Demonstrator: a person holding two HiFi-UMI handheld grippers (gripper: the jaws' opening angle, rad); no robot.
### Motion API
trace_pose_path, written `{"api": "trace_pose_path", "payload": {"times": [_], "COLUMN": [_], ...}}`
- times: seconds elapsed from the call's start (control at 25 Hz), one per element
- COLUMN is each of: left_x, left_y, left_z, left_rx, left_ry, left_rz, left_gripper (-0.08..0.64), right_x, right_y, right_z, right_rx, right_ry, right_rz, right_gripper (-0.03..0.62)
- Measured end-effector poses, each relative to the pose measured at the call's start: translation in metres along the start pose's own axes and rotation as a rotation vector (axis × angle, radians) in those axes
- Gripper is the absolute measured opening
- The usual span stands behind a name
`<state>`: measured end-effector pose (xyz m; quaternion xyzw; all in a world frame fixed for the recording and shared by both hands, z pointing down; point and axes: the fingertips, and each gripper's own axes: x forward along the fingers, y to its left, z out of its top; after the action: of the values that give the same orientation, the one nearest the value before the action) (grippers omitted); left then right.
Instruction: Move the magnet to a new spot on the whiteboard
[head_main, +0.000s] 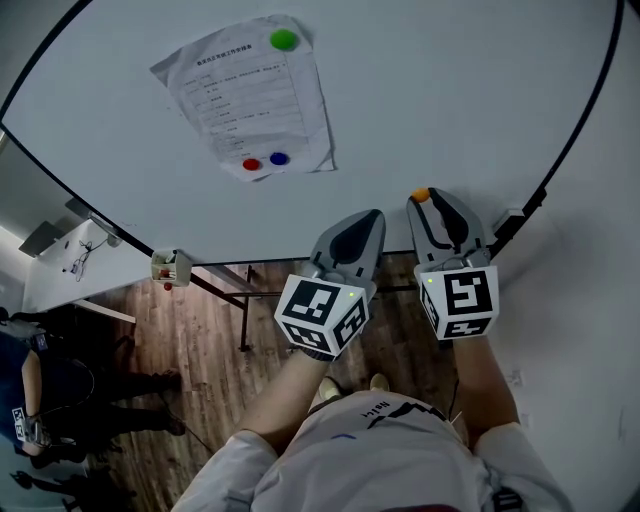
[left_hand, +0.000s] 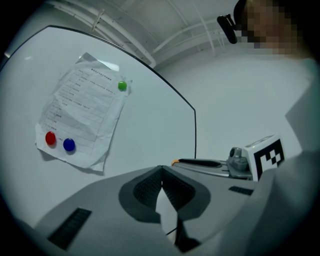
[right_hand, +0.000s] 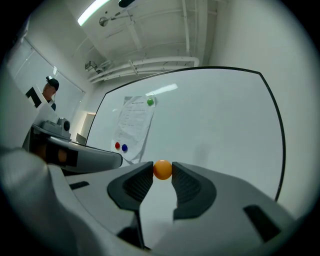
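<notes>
Right gripper (right_hand: 163, 176) is clamped on the orange magnet (right_hand: 162, 169) at the jaw tips, near the whiteboard (right_hand: 215, 115) lower edge (contact can't be told). Magnet is best pressed flat onto bare board before release. Left gripper (left_hand: 161, 172) is closed, empty.

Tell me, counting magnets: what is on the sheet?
The sheet carries a green magnet at top, a red magnet and blue magnet at bottom. The board beneath is covered.

One whiteboard (head_main: 450, 90) carries one sheet of paper (head_main: 250, 100). Four magnets in all: one green magnet (head_main: 284, 40), one red magnet (head_main: 251, 164), one blue magnet (head_main: 279, 158), one orange magnet (head_main: 421, 194). Two grippers, a left gripper (left_hand: 161, 170) and a right gripper (right_hand: 162, 170). Perhaps one bystander (head_main: 40, 400), too dim to count surely.
</notes>
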<state>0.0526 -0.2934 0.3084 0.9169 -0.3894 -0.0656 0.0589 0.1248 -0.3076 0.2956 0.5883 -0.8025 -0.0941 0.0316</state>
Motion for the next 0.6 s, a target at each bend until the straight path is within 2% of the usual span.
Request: {"api": "trace_pose_path", "payload": {"times": [0.6], "left_x": [0.017], "left_y": [0.029], "left_z": [-0.020], "left_rx": [-0.011], "left_ry": [0.029], "left_rz": [0.039], "left_gripper": [0.012], "right_x": [0.042], "right_y": [-0.012], "right_z": [-0.034], "right_rx": [0.020], "right_ry": [0.035], "right_rz": [-0.001], "right_gripper": [0.124]}}
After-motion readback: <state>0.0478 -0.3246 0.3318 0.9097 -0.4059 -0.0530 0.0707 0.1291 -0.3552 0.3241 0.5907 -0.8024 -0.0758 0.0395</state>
